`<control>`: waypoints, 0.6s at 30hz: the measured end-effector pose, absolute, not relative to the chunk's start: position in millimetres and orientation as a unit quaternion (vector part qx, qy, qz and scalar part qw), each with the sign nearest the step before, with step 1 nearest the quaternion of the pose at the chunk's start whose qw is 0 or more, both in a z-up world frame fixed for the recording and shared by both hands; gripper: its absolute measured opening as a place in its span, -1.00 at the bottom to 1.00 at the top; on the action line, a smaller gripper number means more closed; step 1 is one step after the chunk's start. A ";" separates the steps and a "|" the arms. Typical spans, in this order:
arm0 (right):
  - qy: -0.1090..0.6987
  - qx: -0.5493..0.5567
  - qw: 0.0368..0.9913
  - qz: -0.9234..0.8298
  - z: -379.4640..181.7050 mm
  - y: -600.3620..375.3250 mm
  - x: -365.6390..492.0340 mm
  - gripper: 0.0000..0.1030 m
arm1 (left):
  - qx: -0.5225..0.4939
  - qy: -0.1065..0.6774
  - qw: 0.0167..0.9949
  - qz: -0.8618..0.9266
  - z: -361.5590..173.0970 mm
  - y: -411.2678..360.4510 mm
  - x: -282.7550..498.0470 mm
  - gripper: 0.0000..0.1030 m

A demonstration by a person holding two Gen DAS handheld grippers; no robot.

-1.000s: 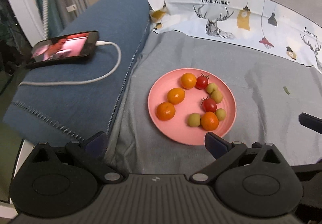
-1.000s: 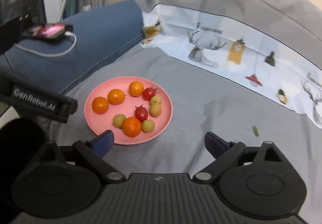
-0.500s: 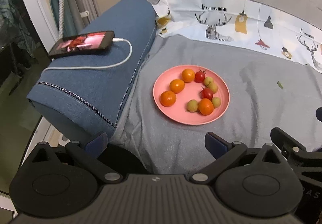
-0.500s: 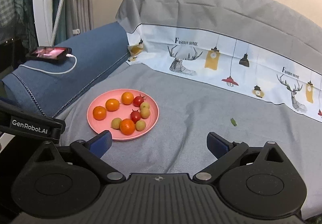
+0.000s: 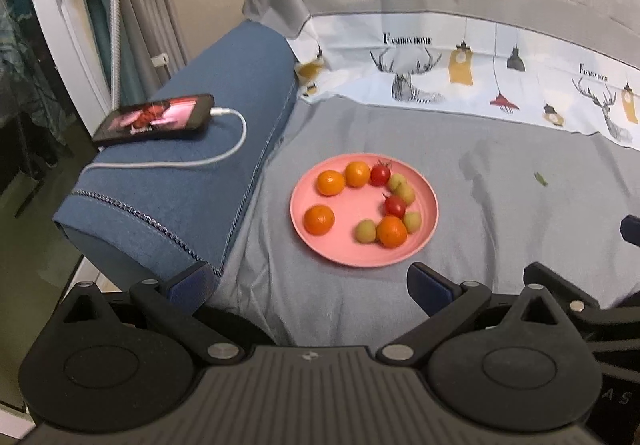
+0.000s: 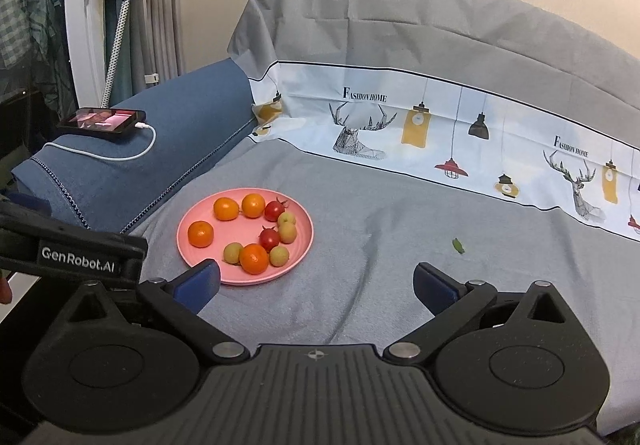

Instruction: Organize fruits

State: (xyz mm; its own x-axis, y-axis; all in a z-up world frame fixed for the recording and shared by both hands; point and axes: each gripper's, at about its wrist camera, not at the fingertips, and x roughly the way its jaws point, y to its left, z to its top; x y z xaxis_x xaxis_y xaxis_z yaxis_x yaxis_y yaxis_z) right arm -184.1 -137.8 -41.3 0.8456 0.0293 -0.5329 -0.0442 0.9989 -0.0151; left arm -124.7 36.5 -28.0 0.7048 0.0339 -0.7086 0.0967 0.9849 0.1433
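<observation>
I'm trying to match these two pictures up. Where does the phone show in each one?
Left wrist view: the phone lies at upper left, on the blue armrest, its white cable curling toward the plate side.
Right wrist view: the phone sits smaller, at the far left edge, on the same armrest.
Shared landmark: the pink plate of fruit, right of and below the phone in both.

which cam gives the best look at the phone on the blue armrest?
Left wrist. There the phone lies closer and larger, with the lit screen and the plugged-in white cable easy to follow across the blue armrest. The right wrist view shows the phone smaller, at a flatter angle near the left edge; the screen is hard to read.
</observation>
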 end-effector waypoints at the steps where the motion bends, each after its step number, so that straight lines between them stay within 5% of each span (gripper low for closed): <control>1: 0.277 -0.013 0.961 0.019 -41.3 -137.8 -184.0 0.98 | 0.086 0.383 0.920 -0.016 -27.3 35.4 -124.8 1.00; 18: 0.283 -0.018 0.959 0.016 -42.1 -134.0 -181.0 0.98 | 0.080 0.414 0.907 0.009 -35.7 46.1 -113.7 1.00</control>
State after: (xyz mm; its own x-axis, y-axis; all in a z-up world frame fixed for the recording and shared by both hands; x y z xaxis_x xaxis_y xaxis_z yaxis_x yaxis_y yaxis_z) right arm -181.0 -134.0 -42.1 0.8392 0.0211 -0.5434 -0.0411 0.9989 -0.0245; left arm -113.7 46.1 -35.7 0.6569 0.0827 -0.7494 0.0498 0.9870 0.1525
